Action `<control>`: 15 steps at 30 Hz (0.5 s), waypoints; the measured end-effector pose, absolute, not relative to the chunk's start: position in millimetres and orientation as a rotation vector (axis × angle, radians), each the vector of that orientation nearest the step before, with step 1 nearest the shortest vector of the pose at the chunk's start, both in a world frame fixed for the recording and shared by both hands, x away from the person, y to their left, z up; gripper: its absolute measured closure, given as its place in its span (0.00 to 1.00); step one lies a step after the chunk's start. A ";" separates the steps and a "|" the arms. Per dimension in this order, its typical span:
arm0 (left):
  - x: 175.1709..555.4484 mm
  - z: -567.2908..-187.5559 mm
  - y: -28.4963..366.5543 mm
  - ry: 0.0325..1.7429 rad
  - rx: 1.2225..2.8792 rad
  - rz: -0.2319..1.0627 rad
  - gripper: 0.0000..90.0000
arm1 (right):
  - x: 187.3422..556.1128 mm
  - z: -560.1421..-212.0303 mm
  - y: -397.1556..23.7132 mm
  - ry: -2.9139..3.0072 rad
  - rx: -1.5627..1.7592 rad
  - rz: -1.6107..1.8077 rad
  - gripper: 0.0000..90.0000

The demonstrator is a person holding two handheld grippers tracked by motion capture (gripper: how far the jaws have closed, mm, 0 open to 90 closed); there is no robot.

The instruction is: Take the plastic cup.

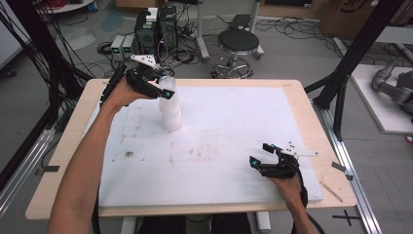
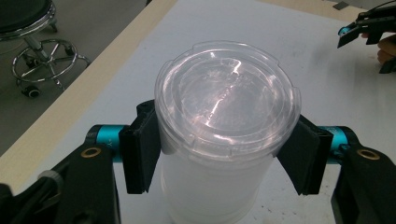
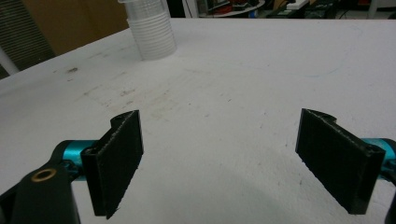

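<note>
Jaws of the left gripper (image 2: 219,161) pinch the cup stack (image 2: 219,186) just under its clear lid (image 2: 227,100); the stack stands on the counter (image 1: 234,141), not yet lifted. Well apart from the stack, the right gripper (image 1: 262,156) rests, jaws spread, empty.

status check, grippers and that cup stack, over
Left gripper shut on the cup stack just under its clear lid. Right gripper open, empty, low over the white board. Nothing in the way.
</note>
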State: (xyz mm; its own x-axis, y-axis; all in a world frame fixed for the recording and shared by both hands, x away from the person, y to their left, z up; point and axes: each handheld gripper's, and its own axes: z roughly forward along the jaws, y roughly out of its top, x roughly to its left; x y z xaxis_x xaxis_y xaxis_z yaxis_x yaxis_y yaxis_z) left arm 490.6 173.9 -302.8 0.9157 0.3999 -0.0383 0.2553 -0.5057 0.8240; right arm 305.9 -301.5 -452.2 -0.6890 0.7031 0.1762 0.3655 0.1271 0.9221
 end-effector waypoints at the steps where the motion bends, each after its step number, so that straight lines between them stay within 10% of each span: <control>1: 490.3 -301.9 174.7 0.467 2.125 0.197 0.40 | 305.8 -452.2 -301.4 2.107 1.043 1.582 0.17; 15: 486.9 -289.8 181.7 0.472 2.084 0.219 0.41 | 305.8 -452.2 -300.9 2.111 1.050 1.579 0.17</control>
State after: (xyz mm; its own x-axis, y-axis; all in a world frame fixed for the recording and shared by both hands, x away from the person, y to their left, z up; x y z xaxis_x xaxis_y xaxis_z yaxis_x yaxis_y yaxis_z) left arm 486.9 181.7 -289.8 0.9093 0.4151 -0.0314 0.2442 -0.4708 0.8478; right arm 305.8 -300.9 -452.2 -0.6865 0.7045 0.1800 0.3717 0.1272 0.9196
